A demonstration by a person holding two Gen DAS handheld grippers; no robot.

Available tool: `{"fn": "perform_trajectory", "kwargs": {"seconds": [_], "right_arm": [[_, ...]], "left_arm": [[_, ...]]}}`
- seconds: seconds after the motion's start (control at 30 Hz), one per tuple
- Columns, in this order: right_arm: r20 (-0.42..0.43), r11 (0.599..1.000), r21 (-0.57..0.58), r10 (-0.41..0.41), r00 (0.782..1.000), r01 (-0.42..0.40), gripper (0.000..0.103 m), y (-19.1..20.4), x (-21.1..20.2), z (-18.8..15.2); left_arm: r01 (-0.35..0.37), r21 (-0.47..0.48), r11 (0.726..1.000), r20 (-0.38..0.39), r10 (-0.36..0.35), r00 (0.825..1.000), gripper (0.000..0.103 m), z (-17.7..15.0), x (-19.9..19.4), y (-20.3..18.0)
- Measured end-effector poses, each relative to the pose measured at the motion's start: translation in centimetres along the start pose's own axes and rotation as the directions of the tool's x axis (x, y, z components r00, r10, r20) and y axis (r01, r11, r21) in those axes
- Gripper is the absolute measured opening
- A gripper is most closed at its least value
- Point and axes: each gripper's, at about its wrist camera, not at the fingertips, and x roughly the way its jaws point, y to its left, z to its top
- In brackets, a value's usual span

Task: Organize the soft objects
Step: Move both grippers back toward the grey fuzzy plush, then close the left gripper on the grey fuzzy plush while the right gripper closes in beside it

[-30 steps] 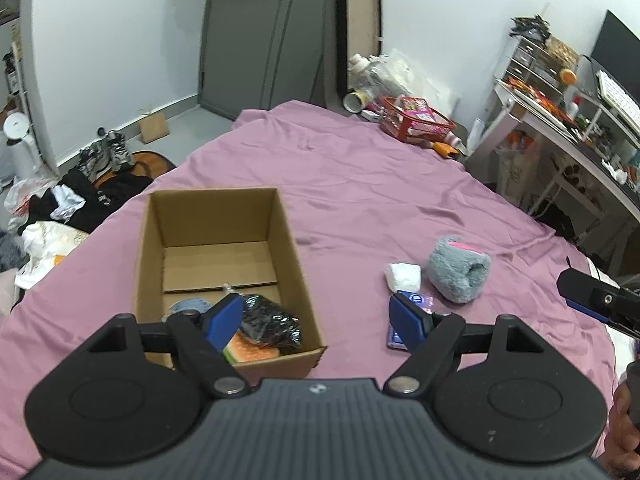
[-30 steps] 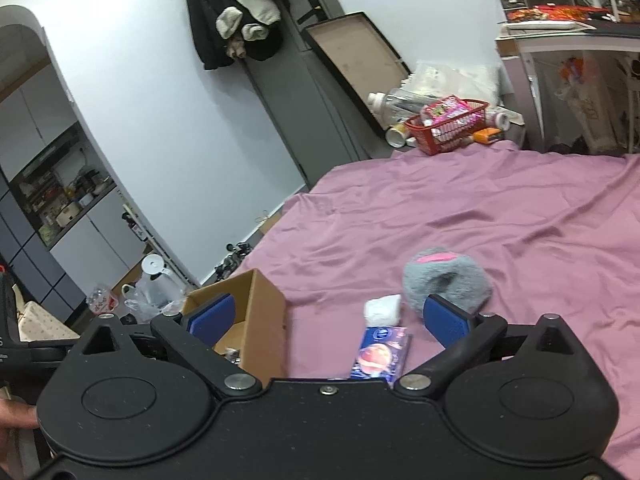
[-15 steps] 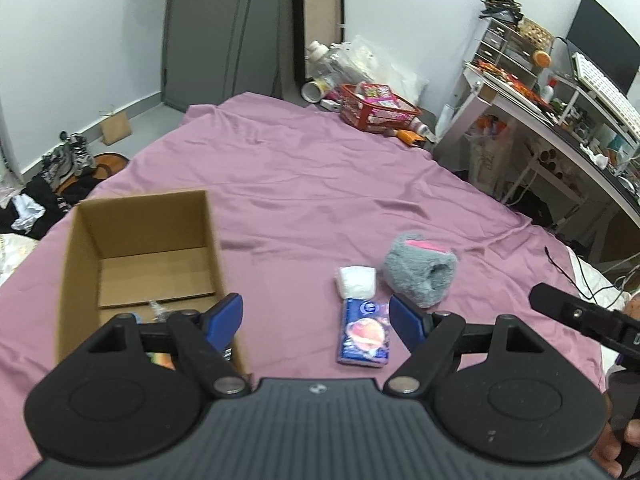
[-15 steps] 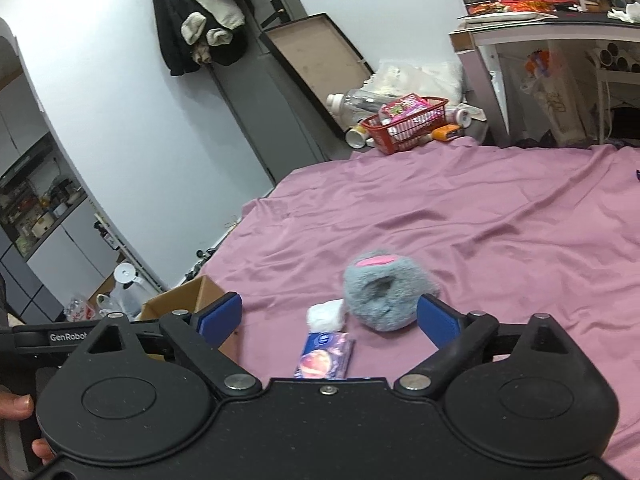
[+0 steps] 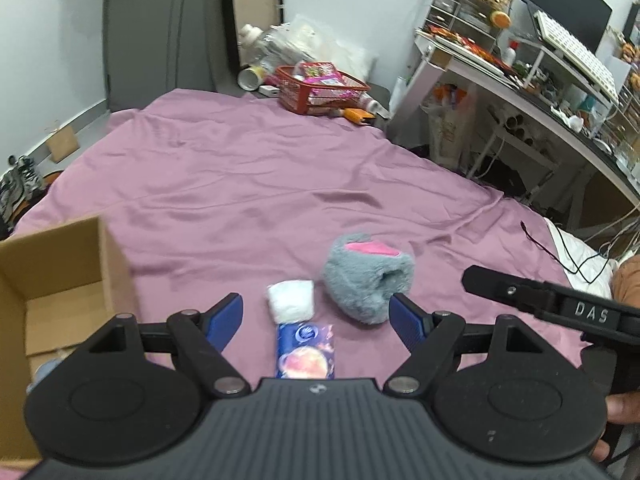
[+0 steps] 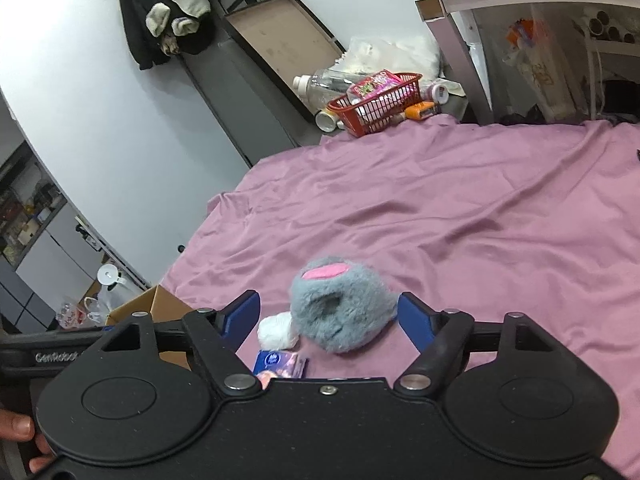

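Both sets of fingers spread wide and empty over the bed

Nearest our left gripper [image 5: 316,314] lies the tissue pack [image 5: 306,351], long axis pointing away; beyond, the white wad [image 5: 291,301]; our right gripper [image 6: 328,322] frames the grey plush slipper [image 6: 344,304]; cardboard box [image 5: 48,276] sits left.

Fluffy grey plush toy [image 5: 366,276] on smooth, faintly glossy cloth bedsheet [image 5: 248,184].

The cardboard box [image 5: 60,280] runs off the left edge of the left wrist view, its contents hidden behind the left gripper's body. The tissue packet [image 5: 306,350] is partly covered there too, its print too small to read. In the right wrist view the white soft bundle [image 6: 274,330] sits partly behind the grey plush toy [image 6: 344,306].
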Motion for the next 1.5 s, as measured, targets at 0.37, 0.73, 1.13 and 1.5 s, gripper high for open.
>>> {"fn": "perform_trajectory", "kwargs": {"seconds": [0.37,0.73,1.13,1.5], "right_arm": [[-0.027,0.994,0.08,0.073,0.997,-0.071,0.065,-4.9,3.5,-1.7],[-0.056,0.986,0.136,0.106,0.993,-0.097,0.06,-8.1,6.3,-2.0],[-0.082,0.978,0.167,0.137,0.987,-0.122,0.053,-8.7,8.3,-2.4],[-0.036,0.964,0.206,0.176,0.984,-0.165,0.062,-7.9,7.3,-2.3]], "left_arm": [[-0.009,0.024,1.0,-0.043,0.01,0.999,0.072,0.1,5.9,-1.8],[0.014,0.055,0.998,-0.019,-0.013,1.0,0.053,0.4,9.7,-3.5],[0.02,0.027,0.999,-0.042,-0.019,0.999,0.041,0.2,12.6,-3.1],[0.076,-0.018,0.997,-0.019,-0.077,0.997,0.026,0.0,11.5,-2.4]]}}
